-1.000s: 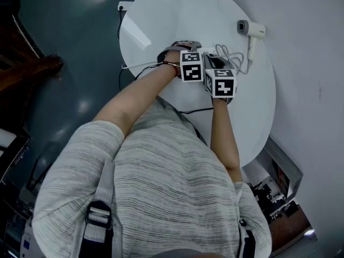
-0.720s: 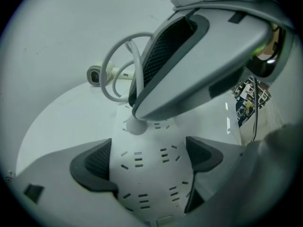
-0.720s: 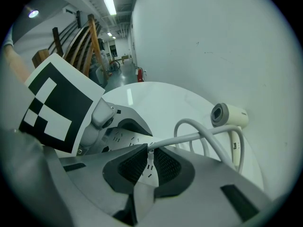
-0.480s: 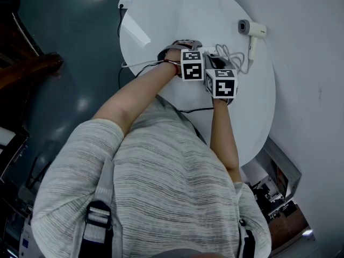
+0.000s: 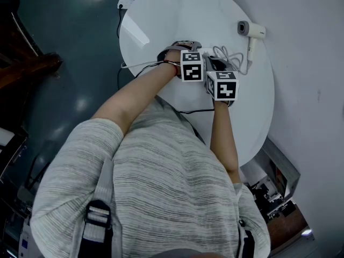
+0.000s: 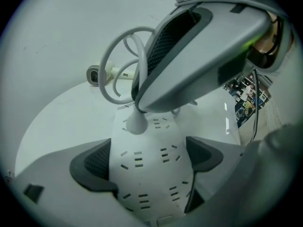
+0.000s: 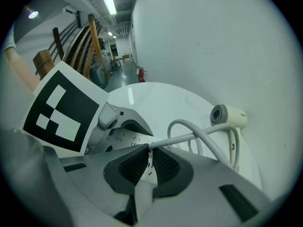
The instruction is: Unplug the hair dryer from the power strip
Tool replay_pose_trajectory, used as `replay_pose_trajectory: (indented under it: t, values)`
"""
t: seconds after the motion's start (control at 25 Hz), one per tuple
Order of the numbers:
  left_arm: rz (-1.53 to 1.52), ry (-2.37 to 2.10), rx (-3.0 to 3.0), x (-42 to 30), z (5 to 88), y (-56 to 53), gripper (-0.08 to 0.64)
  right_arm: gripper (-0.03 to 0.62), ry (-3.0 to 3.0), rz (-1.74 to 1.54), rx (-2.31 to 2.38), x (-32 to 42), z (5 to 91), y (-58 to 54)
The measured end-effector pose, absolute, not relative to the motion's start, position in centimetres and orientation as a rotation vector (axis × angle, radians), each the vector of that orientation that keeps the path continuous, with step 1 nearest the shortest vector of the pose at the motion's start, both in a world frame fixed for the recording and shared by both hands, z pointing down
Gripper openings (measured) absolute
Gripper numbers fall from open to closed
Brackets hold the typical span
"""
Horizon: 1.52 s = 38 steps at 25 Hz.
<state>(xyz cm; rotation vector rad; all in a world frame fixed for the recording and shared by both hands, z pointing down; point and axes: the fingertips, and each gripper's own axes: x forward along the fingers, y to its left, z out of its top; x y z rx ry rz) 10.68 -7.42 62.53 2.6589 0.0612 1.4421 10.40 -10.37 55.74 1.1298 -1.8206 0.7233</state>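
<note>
Right gripper (image 7: 149,151) jaws are closing on the white plug (image 6: 136,123); my left gripper (image 6: 147,161) clamps the white slotted power strip (image 6: 142,183). Cream hair dryer (image 7: 228,116) lies beyond on the round white table (image 5: 161,15).

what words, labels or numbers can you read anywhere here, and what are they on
No text here can be read.
hair dryer: a small dark mark on the handle, too small to read.
power strip: only socket slots, no print showing.
marker cubes: black and white square patterns, no letters or digits.
</note>
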Motion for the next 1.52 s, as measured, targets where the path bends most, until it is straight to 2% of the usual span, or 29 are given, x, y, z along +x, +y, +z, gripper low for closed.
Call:
replay_pose_trajectory:
  t: [0.88, 1.2, 1.52]
  values:
    - [1.439, 0.068, 2.655, 10.8, 62.6, -7.4, 0.479, 0.035, -1.823, 0.697, 1.067, 10.3, 55.3, -10.0]
    - [1.481, 0.067, 2.653, 10.4, 62.9, -7.1, 0.480, 0.037, -2.078, 0.529, 1.273, 11.8, 40.4, -15.6]
    - [1.471, 0.088, 2.657, 10.7, 62.9, -7.1, 0.480, 0.037, -2.072, 0.607, 1.353, 13.3, 41.4, -12.4]
